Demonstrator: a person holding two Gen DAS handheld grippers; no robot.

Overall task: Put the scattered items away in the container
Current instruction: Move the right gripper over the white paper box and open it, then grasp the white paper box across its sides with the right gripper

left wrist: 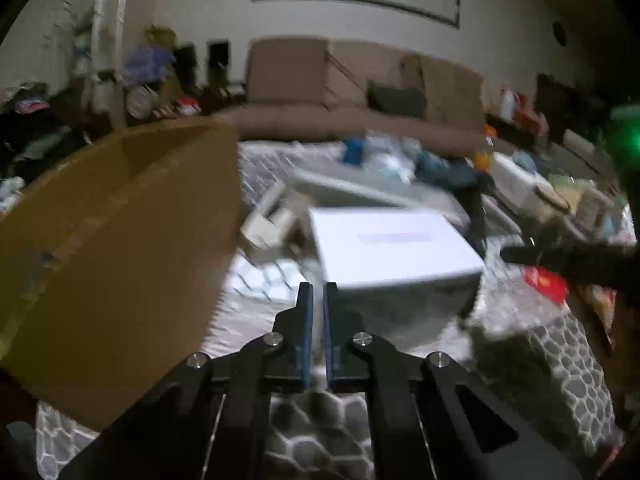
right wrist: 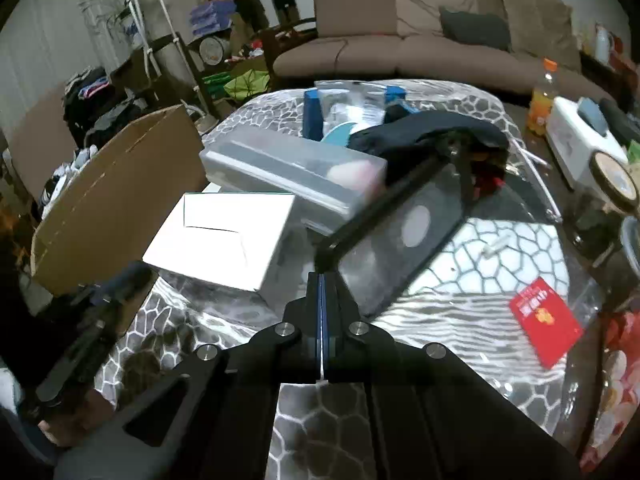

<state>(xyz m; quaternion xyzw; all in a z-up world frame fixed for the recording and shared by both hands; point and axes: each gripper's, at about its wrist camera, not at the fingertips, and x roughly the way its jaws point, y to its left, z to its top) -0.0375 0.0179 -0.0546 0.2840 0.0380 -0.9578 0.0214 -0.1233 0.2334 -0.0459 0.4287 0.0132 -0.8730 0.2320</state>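
A brown cardboard box (left wrist: 120, 224) stands open at the table's left; it also shows in the right wrist view (right wrist: 120, 200). A white box (left wrist: 392, 248) lies on the patterned table, seen too in the right wrist view (right wrist: 224, 236). My left gripper (left wrist: 318, 292) is nearly shut and empty, just in front of the white box. My right gripper (right wrist: 321, 280) is shut on the corner of a flat dark-framed glossy panel (right wrist: 404, 236) and holds it tilted above the table. A clear plastic case (right wrist: 292, 172) lies behind the white box.
A red packet (right wrist: 546, 320) lies at the table's right. A dark cloth (right wrist: 424, 136), blue items, an orange bottle (right wrist: 540, 100) and a white appliance (right wrist: 580, 140) crowd the far side. A brown sofa (right wrist: 420, 32) stands behind.
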